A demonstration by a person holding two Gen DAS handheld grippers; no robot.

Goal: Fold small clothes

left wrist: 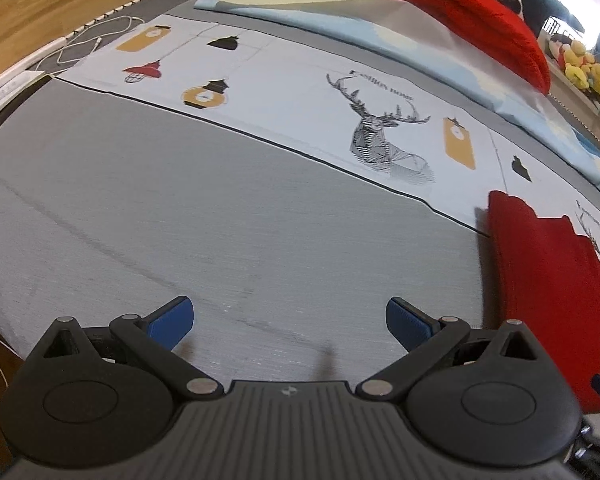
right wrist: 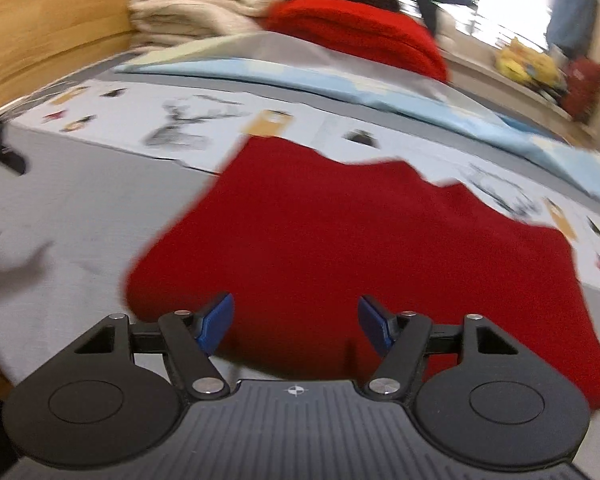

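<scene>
Red garment (right wrist: 360, 248) spread flat on the grey bed cover (left wrist: 220, 208), its far edge lapping onto the deer-print sheet (left wrist: 300, 92) beyond; right gripper (right wrist: 296, 326) poised low over the garment's near edge, fingers (right wrist: 218, 322) apart with nothing but cloth beneath them and no pinch yet made, though blur softens the view. Left gripper (left wrist: 290, 322) held wide apart over bare grey cover just beside the garment's left edge, gripping nothing. Folded red blanket (left wrist: 472, 16) and cream bedding (right wrist: 196, 4) stacked well beyond the garment, near the wooden headboard (right wrist: 40, 40); white charging cable (left wrist: 96, 36) far off beyond the garment's left side. Judged from the layout: fold barely begun, garment open in a single layer. Best taken by pinching the near hem at a corner, not mid-edge, with both fingers biting only the garment and not the cover under it; likewise for the left gripper at the opposite corner, then both lifted together and carried toward the garment's far edge, kept level so the crease lands straight. Risk: snagging the grey cover along with the hem, or a lopsided fold from one corner lagging
</scene>
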